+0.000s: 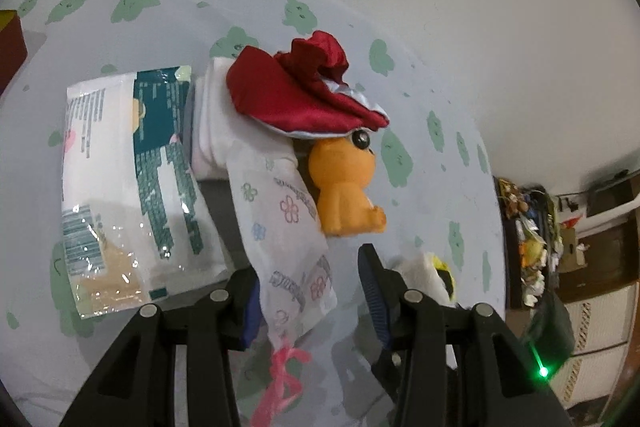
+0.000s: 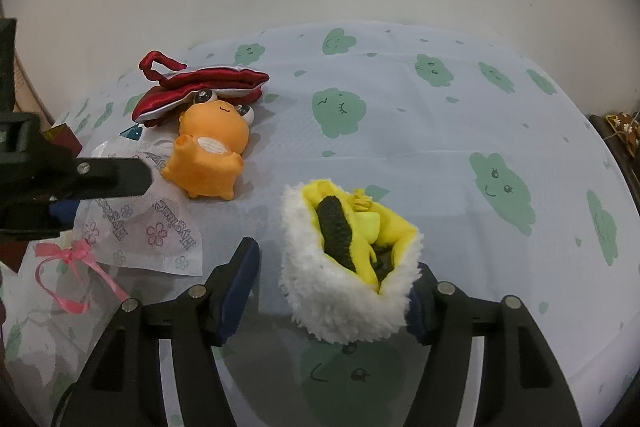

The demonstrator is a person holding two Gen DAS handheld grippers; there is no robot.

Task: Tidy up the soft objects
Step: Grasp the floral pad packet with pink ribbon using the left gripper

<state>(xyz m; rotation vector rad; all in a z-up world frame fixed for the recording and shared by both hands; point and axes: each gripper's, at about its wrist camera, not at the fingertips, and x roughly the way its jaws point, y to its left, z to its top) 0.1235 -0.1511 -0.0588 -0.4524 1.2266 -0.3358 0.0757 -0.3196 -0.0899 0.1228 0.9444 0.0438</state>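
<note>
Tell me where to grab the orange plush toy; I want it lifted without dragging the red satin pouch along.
Grip the orange plush toy across its round body, near the feet, coming from the open bedsheet side. It lies on its back with its head tucked under the red satin pouch, so the lower body is the free, pinchable part. Slide it out feet first.

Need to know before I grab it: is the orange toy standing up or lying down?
Lying down. The orange toy lies on its back on the tablecloth, belly patch facing up, feet toward the camera, its head under the red pouch.
</note>
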